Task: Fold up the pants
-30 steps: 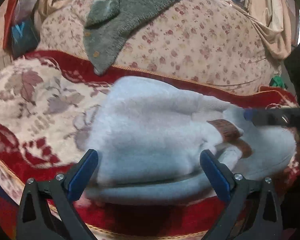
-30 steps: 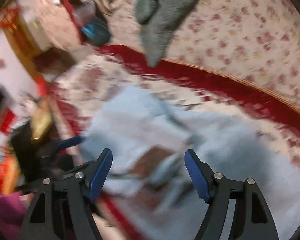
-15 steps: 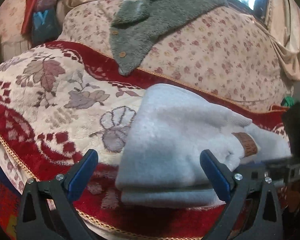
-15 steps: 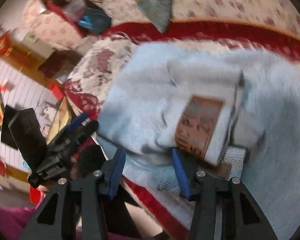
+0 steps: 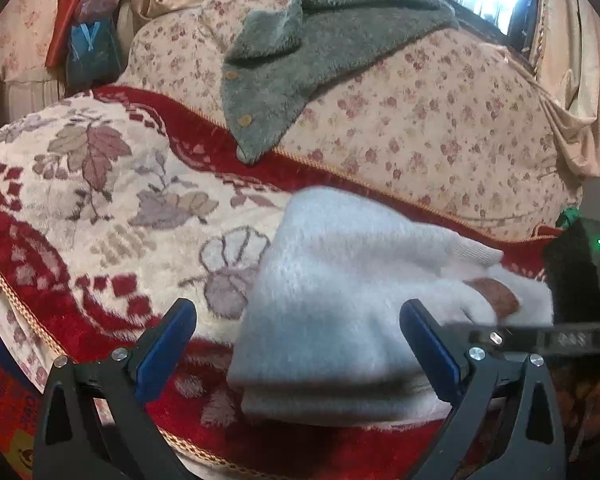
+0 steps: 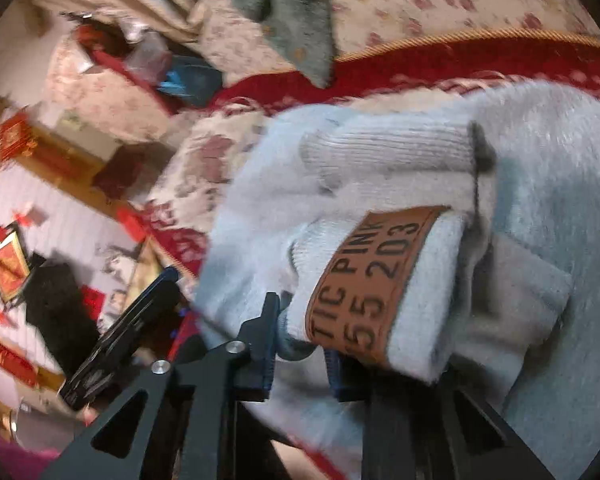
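Pants (image 5: 340, 304) lie folded on the sofa blanket (image 5: 100, 200), right hand-held gripper (image 6: 300, 340) clamped on their waistband, left hand-held gripper (image 5: 300, 348) spread wide.

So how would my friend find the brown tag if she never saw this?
Look at the red flowery blanket on the sofa, where the fluffy pale blue pants lie folded. At their ribbed waistband end sits the brown tag, just above the right gripper. It is the only leathery patch, with black letters reading "PINK".
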`<state>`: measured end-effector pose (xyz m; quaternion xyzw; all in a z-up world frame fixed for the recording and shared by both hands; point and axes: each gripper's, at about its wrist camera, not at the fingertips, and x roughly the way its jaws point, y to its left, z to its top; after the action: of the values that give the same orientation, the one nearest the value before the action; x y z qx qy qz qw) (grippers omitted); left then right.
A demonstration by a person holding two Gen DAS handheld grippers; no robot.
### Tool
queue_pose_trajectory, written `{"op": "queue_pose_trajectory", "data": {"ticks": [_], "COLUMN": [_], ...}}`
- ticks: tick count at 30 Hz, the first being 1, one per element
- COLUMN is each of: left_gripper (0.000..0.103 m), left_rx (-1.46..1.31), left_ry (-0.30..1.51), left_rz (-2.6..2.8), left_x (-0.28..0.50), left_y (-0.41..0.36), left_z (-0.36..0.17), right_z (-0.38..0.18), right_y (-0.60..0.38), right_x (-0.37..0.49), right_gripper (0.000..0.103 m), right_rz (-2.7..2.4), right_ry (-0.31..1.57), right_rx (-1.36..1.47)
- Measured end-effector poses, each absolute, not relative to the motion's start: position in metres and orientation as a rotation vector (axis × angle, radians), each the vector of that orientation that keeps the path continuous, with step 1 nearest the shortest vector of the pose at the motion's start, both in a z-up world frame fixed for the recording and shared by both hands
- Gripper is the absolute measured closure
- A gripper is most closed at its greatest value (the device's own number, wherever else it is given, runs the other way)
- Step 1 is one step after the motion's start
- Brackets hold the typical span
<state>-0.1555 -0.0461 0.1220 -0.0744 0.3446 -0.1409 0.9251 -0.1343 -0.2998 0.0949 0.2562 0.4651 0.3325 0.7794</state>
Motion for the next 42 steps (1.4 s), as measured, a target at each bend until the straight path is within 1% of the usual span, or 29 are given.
{"op": "queue_pose_trajectory", "data": {"ticks": [4, 6, 9, 12, 14, 15, 17, 19, 21, 22, 25, 27, 31, 33, 35, 36, 38, 40, 41, 42], "left_gripper": [0.002, 0.002, 0.002, 0.002, 0.002, 0.002, 0.002, 0.002, 0.002, 0.002, 0.002, 0.001, 0.001, 0.001, 0.002, 0.001, 0.001, 0.001, 0.001, 0.001], "left_rx": [-0.19, -0.178, -0.156, -0.139, -0.044, -0.01, 0.031, 0.021, -0.008, -0.017, -0.011, 0.013, 0.038, 0.042, 0.056, 0.063, 0.075, 0.075, 0.07, 0.06], "left_ry": [0.692, 0.69, 0.718, 0.783, 0.768, 0.757, 0.749, 0.753, 0.755, 0.754, 0.752, 0.752, 0.755, 0.757, 0.756, 0.756, 0.758, 0.764, 0.766, 0.77], "left_rz": [-0.339, -0.359, -0.377, -0.416, -0.364, -0.355, -0.341, -0.333, -0.335, -0.335, -0.327, -0.318, -0.308, -0.303, -0.303, -0.301, -0.291, -0.281, -0.278, -0.272], "left_x": [-0.157, -0.16, -0.159, -0.156, -0.159, -0.161, -0.162, -0.16, -0.158, -0.158, -0.159, -0.158, -0.158, -0.157, -0.157, -0.157, -0.157, -0.157, -0.157, -0.157], "left_y": [-0.049, -0.056, -0.071, -0.09, -0.104, -0.108, -0.112, -0.109, -0.106, -0.105, -0.108, -0.109, -0.112, -0.114, -0.115, -0.117, -0.119, -0.121, -0.12, -0.119], "left_z": [0.136, 0.138, 0.13, 0.11, 0.102, 0.1, 0.097, 0.094, 0.094, 0.094, 0.093, 0.092, 0.089, 0.087, 0.086, 0.085, 0.084, 0.086, 0.087, 0.09], "right_z": [0.122, 0.124, 0.106, 0.068, 0.062, 0.064, 0.078, 0.103, 0.124, 0.135, 0.161, 0.166, 0.153, 0.132, 0.111, 0.099, 0.086, 0.088, 0.092, 0.099], "right_y": [-0.3, -0.304, -0.31, -0.322, -0.326, -0.329, -0.335, -0.345, -0.353, -0.355, -0.351, -0.337, -0.3, -0.292, -0.298, -0.303, -0.312, -0.315, -0.315, -0.315], "right_x": [-0.156, -0.169, -0.177, -0.174, -0.174, -0.176, -0.182, -0.19, -0.193, -0.193, -0.182, -0.164, -0.128, -0.11, -0.101, -0.096, -0.091, -0.096, -0.099, -0.103], "right_gripper": [0.084, 0.084, 0.084, 0.084, 0.085, 0.083, 0.081, 0.081, 0.077, 0.077, 0.077, 0.077, 0.077, 0.078, 0.082, 0.087, 0.088, 0.088, 0.085, 0.084], "right_rz": [0.782, 0.791, 0.744, 0.69, 0.673, 0.675, 0.646, 0.576, 0.503, 0.49, 0.508, 0.547, 0.606, 0.569, 0.498, 0.485, 0.496, 0.511, 0.523, 0.538], "right_ry": [0.959, 0.965, 1.01, 1.085, 1.076, 1.073, 1.063, 1.016, 0.966, 0.933, 0.851, 0.839, 0.864, 0.904, 0.93, 0.941, 0.947, 0.94, 0.941, 0.942], "right_rx": [0.54, 0.548, 0.539, 0.654, 0.691, 0.714, 0.662, 0.537, 0.437, 0.407, 0.379, 0.352, 0.312, 0.315, 0.328, 0.361, 0.43, 0.443, 0.433, 0.417]}}
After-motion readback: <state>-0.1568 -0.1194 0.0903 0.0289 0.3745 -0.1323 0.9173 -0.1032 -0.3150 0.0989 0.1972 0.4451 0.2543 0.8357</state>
